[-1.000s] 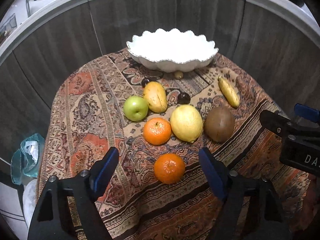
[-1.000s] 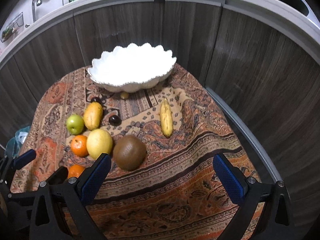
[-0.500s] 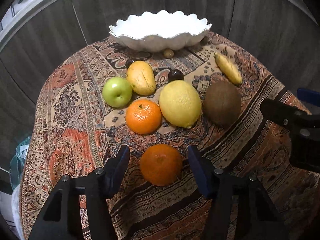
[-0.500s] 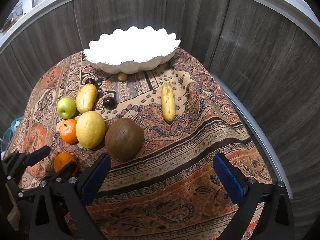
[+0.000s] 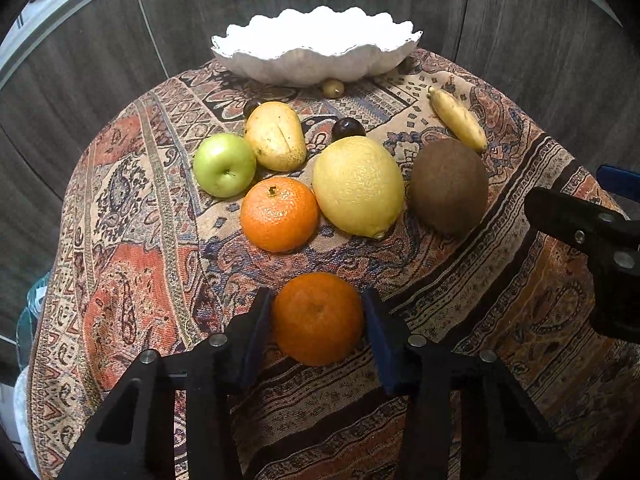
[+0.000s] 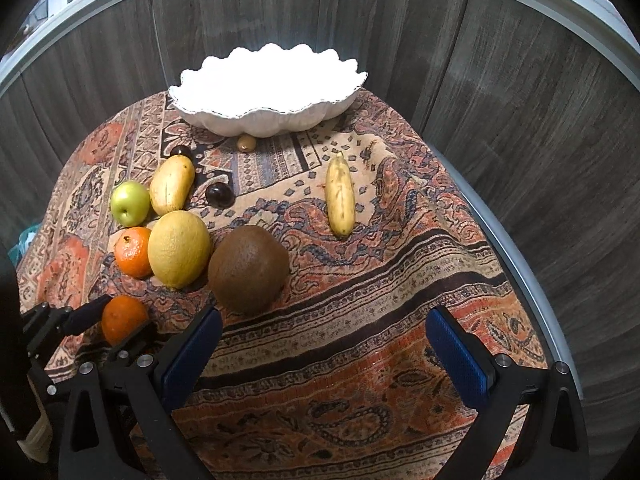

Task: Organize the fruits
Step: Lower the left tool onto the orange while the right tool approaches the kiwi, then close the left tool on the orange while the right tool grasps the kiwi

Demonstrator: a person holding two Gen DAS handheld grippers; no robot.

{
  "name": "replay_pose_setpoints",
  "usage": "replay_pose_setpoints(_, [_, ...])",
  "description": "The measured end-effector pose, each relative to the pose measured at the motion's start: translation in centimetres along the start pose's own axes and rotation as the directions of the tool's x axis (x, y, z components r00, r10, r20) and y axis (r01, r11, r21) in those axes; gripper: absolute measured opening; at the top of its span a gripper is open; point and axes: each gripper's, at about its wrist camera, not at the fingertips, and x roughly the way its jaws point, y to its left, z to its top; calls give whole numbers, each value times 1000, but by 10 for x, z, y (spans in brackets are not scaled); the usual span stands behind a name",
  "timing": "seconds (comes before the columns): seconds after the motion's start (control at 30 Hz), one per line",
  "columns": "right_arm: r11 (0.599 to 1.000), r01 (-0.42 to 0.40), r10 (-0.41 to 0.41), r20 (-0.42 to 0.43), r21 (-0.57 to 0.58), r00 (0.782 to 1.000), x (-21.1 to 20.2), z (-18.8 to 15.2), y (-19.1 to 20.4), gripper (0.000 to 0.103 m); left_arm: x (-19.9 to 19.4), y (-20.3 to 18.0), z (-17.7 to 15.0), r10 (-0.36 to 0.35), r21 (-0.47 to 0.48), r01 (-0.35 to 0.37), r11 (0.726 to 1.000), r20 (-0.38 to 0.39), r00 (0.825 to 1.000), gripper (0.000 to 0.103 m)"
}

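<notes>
Near orange (image 5: 318,318) at the front of the desk (image 5: 132,280), on the patterned cloth (image 5: 460,304), between the two blue pads of the left claw (image 5: 318,320). Pads flush against both sides of the fruit; jaws just been closing, now narrow and gripping it. Fruit's underside down by the cloth; contact not discernible. Seen from the right wrist too: same orange (image 6: 122,318) pinched at the far left by the left claw (image 6: 120,320).

Just behind: second orange (image 5: 279,214) with its stem scar up, touching a large lemon (image 5: 358,191) on its right. Beside the lemon, a brown kiwi (image 5: 449,185), close but with a thin gap. Behind the second orange, a green apple (image 5: 225,165) pressed against a yellow pear (image 5: 276,136). Dark plum (image 5: 348,128) just behind the lemon; another dark round fruit (image 5: 251,108) half hidden behind the pear. Small banana (image 5: 458,118) lying apart at the right, behind the kiwi.

At the back edge, a white scalloped bowl (image 5: 320,66), a small olive-coloured fruit (image 5: 333,88) tucked against its base.

Right claw (image 6: 324,356) spread wide over bare cloth, nothing between its pads, kiwi (image 6: 248,270) just ahead of its left pad. Grey wood-grain panels (image 6: 520,120) curving round behind.
</notes>
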Motion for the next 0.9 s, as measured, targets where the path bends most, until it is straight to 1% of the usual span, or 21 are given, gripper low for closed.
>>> replay_pose_setpoints(0.3, [1000, -15, 16, 7, -22, 1000, 1, 6, 9, 103, -10, 16, 6, 44, -44, -43, 998, 18, 999, 44])
replay_pose_setpoints(0.7, [997, -61, 58, -57, -45, 997, 34, 23, 22, 102, -14, 38, 16, 105, -113, -102, 988, 21, 994, 44])
replay_pose_setpoints(0.77, [997, -70, 67, -72, -35, 995, 40, 26, 23, 99, -14, 41, 17, 108, -121, -105, 987, 21, 994, 44])
replay_pose_setpoints(0.9, [997, -75, 72, -84, -35, 994, 48, 30, 28, 97, -13, 45, 20, 113, -130, -108, 986, 25, 993, 44])
